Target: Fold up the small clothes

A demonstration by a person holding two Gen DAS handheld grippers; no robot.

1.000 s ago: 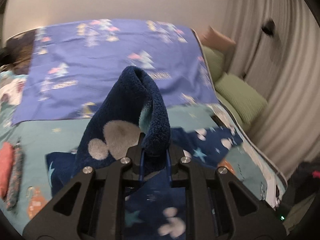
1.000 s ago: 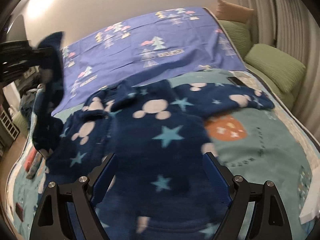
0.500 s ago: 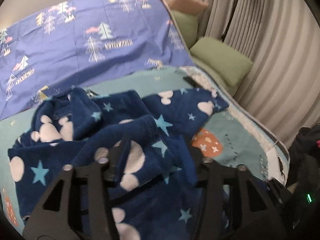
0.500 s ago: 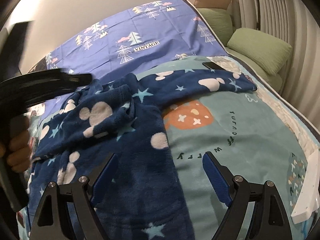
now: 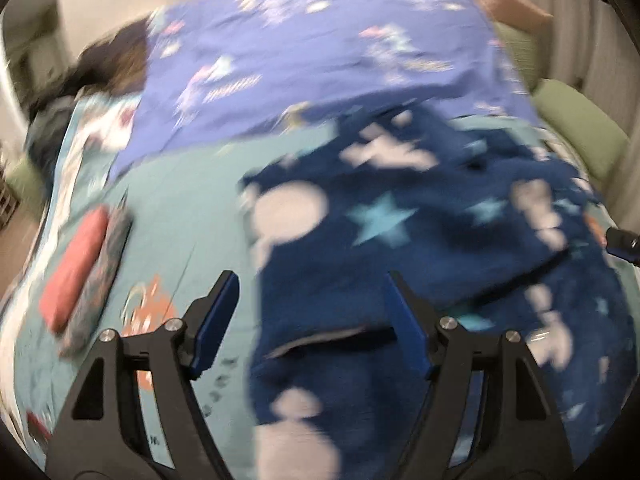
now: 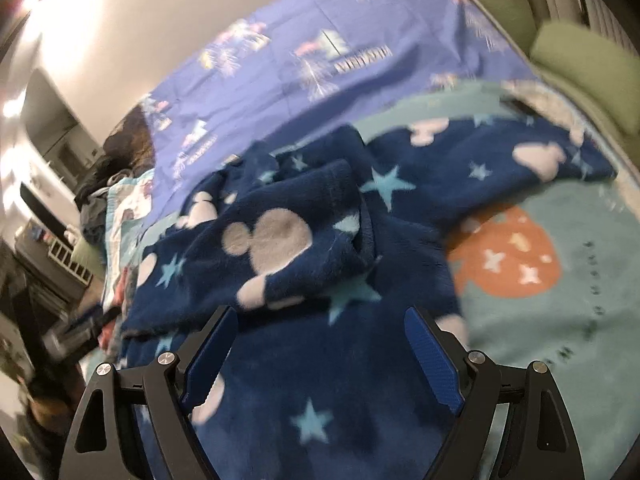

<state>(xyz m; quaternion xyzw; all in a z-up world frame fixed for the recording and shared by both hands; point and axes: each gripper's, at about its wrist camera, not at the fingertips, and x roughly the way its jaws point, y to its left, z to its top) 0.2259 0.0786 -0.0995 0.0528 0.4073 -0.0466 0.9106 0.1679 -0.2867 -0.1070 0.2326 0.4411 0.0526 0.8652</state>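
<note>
Jaws on my left gripper (image 5: 310, 312) are opening with nothing pinched between them: the near left edge of the fleece top (image 5: 400, 220) lies under the gap, a dark fold line just short of the pads, but neither pad presses on cloth. Jaws on my right gripper (image 6: 318, 340) stand wide and empty too, hovering over the lower body of the same top. That top, navy with stars and pale mouse-head shapes, lies on the bed (image 5: 180, 216), across the teal blanket and just below the purple sheet (image 6: 280, 92). From the right wrist view I see one sleeve (image 6: 260, 248) already folded in over the chest, its cuff toward the middle, while the other sleeve (image 6: 520, 152) runs out flat toward the far right, its long axis crossing the bed toward the green cushions (image 6: 580, 48). I judge that outstretched sleeve is what the next fold turns on, and my right gripper is the nearer one; it lies ahead and to the right of its jaws. The left view is badly blurred, so I cannot place the hem exactly.
</note>
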